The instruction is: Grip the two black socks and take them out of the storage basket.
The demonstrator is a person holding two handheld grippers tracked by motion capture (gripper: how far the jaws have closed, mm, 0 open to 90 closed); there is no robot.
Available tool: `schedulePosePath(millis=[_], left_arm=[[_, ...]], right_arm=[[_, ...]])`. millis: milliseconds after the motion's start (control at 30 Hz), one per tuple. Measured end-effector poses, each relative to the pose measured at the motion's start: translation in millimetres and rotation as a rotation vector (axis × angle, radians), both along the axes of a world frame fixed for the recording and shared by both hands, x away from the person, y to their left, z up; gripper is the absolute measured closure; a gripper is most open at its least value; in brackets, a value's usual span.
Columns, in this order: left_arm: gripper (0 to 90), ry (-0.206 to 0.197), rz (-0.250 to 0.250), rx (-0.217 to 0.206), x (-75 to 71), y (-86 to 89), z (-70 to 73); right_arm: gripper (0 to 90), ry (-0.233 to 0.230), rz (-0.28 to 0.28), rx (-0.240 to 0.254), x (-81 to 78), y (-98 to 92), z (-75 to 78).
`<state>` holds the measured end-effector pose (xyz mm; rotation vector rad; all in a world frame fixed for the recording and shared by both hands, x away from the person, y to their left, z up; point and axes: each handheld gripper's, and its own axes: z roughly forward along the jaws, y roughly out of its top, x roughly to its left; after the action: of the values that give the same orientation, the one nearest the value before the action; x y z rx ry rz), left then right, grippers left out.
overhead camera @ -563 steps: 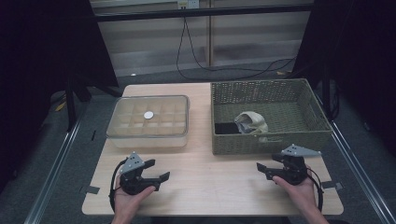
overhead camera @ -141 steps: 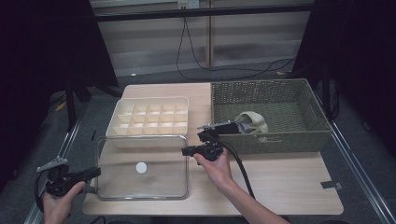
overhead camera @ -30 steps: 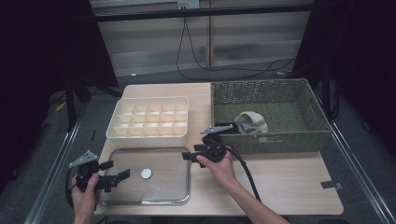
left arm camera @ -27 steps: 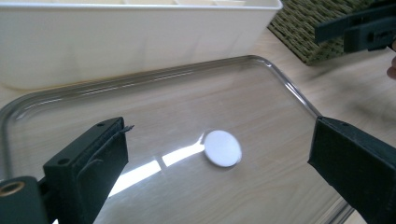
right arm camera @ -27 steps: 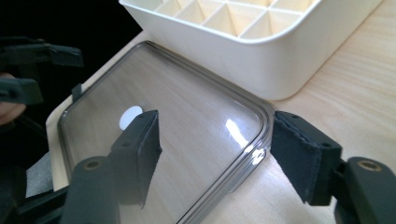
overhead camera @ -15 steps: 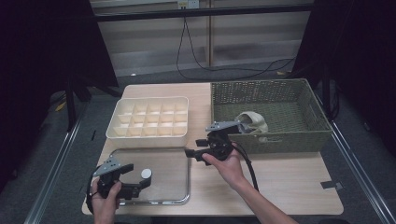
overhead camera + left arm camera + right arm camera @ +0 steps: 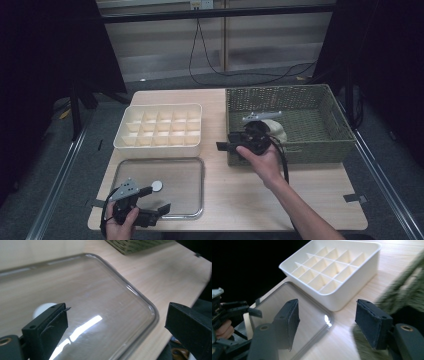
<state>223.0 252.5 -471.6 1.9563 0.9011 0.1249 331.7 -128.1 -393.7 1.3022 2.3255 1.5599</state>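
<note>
A clear lid (image 7: pixel 175 175) with a white knob (image 7: pixel 157 186) lies flat on the table's front left. My left gripper (image 7: pixel 159 199) stands open at its front edge. In the left gripper view its jaws straddle the lid's rounded corner (image 7: pixel 140 302) without touching, the knob (image 7: pixel 43 308) just behind one jaw. A cream divided box (image 7: pixel 160 141) sits uncovered behind the lid. My right gripper (image 7: pixel 225 145) hovers open in front of the green wicker basket (image 7: pixel 310 150), pointing left. Its jaws have just been closing slightly with nothing between them, and they frame the box (image 7: pixel 352 287) and lid (image 7: pixel 312 312).
A beige bundle (image 7: pixel 276 131) lies inside the basket, behind the right gripper. The basket's blurred front wall (image 7: pixel 407 290) is close beside the right gripper's outer jaw. Bare tabletop (image 7: pixel 300 195) stretches across the front right. The left gripper (image 7: pixel 234 310) shows far off in the right gripper view.
The left hand has moved right along the table's front edge to the lid. The right gripper has risen and shifted back toward the basket. The lid has stayed flat.
</note>
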Motion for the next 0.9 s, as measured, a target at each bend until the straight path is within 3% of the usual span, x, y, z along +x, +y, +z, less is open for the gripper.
schedulePosePath(millis=[100, 300, 433, 500, 667, 767, 900], left_arm=[[4.1, -0.004, -0.003, 0.014, 0.8, -0.6, -2.7], [4.2, -0.008, 0.018, 0.004, 0.2, 1.6, -3.0], [4.3, -0.002, 0.034, -0.035, 5.0, 2.8, -3.3], [4.3, -0.005, 0.036, -0.034, 8.5, 2.5, -2.9], [4.2, -0.008, 0.025, -0.016, 13.1, -3.3, -3.3], [4.1, -0.009, 0.041, -0.046, 12.8, -2.9, -1.7], [4.1, 0.001, 0.044, -0.034, 13.3, -0.7, -4.1]], right_arm=[[35.1, -0.019, -0.042, -0.049, 6.2, -13.9, 4.2], [35.1, -0.003, -0.088, -0.104, 20.3, -51.0, 7.5], [35.3, 0.006, -0.131, -0.139, 28.9, -73.2, 10.1], [35.3, 0.013, -0.152, -0.16, 35.8, -84.4, 11.8], [32.5, 0.064, -0.159, -0.222, 54.2, -99.3, 11.1], [32.3, 0.087, -0.168, -0.243, 66.2, -105.0, 10.3], [34.4, 0.131, -0.152, -0.287, 83.4, -105.9, 4.3]])
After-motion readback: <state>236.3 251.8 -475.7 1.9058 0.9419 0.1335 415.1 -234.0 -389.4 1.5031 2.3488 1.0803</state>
